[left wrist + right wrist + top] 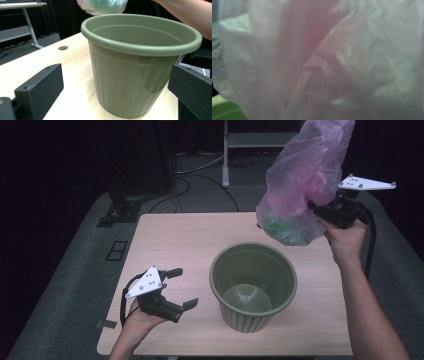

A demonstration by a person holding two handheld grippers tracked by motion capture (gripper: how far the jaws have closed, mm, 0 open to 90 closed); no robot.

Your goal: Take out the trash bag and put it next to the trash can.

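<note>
I have the right tool (314, 208) clamped on the translucent pink plastic bag (305, 175) holding greenish contents, up beyond the round olive-green plastic pot (253, 285), while my left tool (181, 288) stands wide apart, empty, left of the pot

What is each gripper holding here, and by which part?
The right gripper is shut on the pink plastic bag, pinching its side just above the bulging bottom. The left gripper is open beside the green pot, holding nothing.
</note>
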